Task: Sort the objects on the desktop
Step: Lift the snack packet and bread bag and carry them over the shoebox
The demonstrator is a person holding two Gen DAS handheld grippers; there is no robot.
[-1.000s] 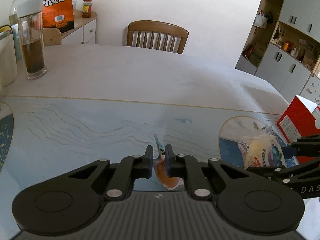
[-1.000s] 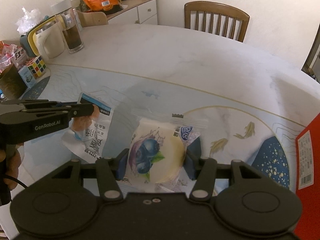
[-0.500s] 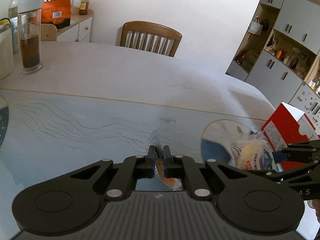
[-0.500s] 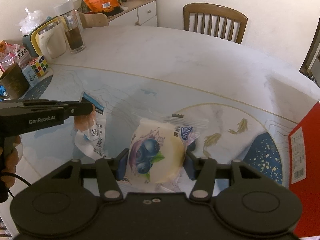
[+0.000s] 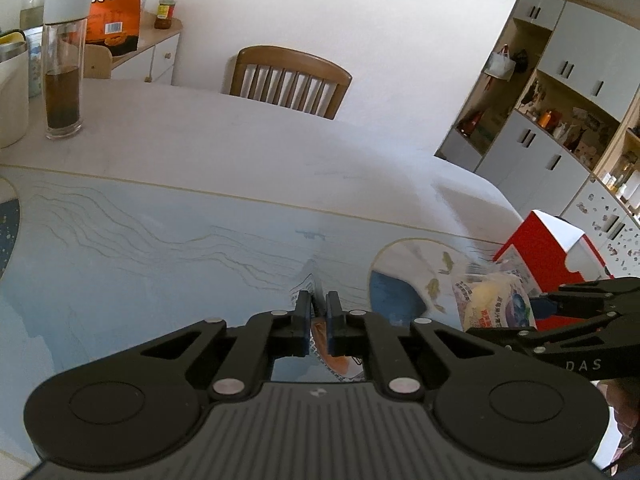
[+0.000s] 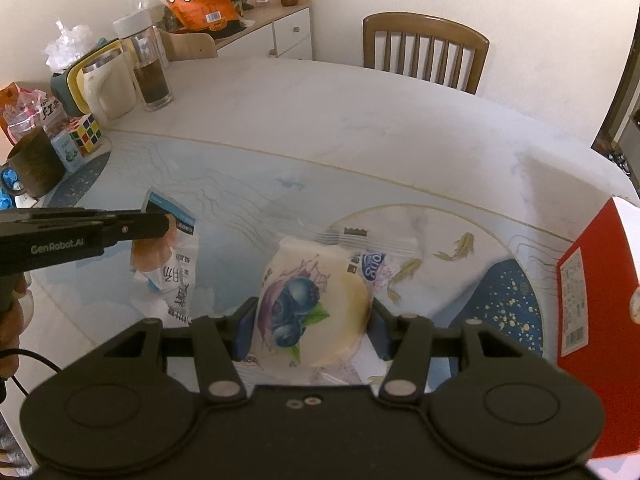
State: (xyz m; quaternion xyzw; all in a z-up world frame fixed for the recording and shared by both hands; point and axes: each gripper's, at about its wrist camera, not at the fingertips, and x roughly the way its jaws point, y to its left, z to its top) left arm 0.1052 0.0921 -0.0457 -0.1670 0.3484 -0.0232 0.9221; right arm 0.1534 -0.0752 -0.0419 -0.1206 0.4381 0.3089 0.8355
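Mid-sort: left hand-held gripper [image 5: 317, 307] pinches a thin orange-and-white snack packet [image 6: 168, 256], right hand-held gripper [image 6: 310, 326] squeezes a blueberry-print bread bag [image 6: 308, 300]. Neither's in the red cardboard box [image 6: 592, 280] at the surface's right edge yet.

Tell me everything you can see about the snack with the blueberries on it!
The blueberry snack is a round, pale yellow cake sealed in a clear crinkly plastic wrapper, with dark blueberries, a green leaf and purple splashes printed on the front. The top seal has a zigzag edge, and a blue logo sits by one corner. The right gripper is shut on it, one finger pressing each side, holding it above the blue patterned table mat. From the left wrist view it hangs just in front of the red box.
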